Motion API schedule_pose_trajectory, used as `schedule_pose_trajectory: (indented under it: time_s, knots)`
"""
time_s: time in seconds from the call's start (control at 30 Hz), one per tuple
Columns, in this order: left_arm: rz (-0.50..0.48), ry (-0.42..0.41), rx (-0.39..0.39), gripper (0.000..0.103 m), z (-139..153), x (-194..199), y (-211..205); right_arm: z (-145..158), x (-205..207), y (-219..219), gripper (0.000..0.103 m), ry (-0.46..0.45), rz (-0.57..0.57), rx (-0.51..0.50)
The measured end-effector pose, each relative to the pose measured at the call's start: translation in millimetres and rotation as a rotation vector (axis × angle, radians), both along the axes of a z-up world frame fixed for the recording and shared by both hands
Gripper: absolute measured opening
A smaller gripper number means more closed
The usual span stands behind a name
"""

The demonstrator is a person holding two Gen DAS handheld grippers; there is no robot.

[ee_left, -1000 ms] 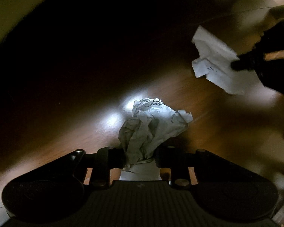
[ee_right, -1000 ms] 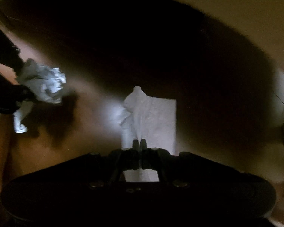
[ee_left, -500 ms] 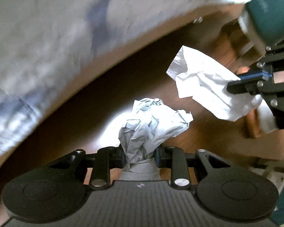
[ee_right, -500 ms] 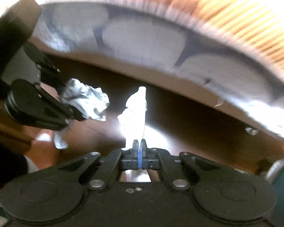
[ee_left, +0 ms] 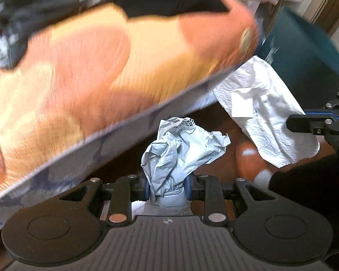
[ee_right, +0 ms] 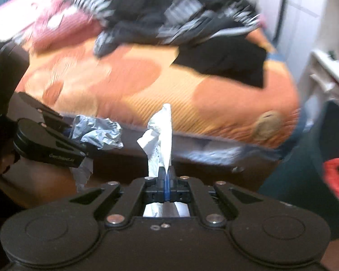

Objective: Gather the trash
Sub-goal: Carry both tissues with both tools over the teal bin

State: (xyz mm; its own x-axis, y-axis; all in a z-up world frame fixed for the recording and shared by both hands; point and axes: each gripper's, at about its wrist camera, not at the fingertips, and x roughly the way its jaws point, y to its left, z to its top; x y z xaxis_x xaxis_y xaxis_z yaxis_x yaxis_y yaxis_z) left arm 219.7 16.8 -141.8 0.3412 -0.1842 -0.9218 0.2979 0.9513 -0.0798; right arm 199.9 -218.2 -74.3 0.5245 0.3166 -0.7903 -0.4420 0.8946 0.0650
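Left tongs [ee_left: 168, 186] are clamped tight on a crumpled grey-blue paper wad [ee_left: 180, 149], which sticks up right out of the tips. Right tongs [ee_right: 166, 180] are squeezed nearly flat on a white paper towel [ee_right: 161, 135]; seen from the left camera, that towel [ee_left: 264, 110] hangs just up and to the right of the wad, not touching it. Both are held in the air in front of a bed with an orange cover [ee_right: 169, 85], with dark clothes [ee_right: 180, 22] piled on top.
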Motion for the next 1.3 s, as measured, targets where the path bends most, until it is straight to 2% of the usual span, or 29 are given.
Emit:
schedule_pose_trajectory:
  time_s: [0.13,0.23,0.33,0.63,0.9,1.07,1.3]
  knots:
    - [-0.001,-0.084,-0.028,0.027,49,-4,-31,33,-8,-44,0.001,-0.071,-0.073,0.024]
    - [-0.017,-0.137,-0.039,0.027,67,-2,-86,45,-10,-73,0.001,-0.124,-0.129,0.033]
    - [-0.049,-0.180,-0.045,0.027,94,2,-121,56,-11,-102,0.001,-0.158,-0.186,0.042]
    - [-0.135,-0.257,-0.077,0.027,129,23,-228,72,-7,-183,0.001,-0.236,-0.348,0.043]
    - [-0.161,-0.231,-0.128,0.027,119,67,-313,39,22,-247,0.001,-0.181,-0.506,0.058]
    - [-0.186,-0.212,-0.110,0.027,100,86,-357,11,37,-262,0.001,-0.121,-0.553,0.073]
    - [-0.172,-0.130,-0.047,0.027,54,113,-382,-20,43,-268,0.002,-0.035,-0.582,0.079]
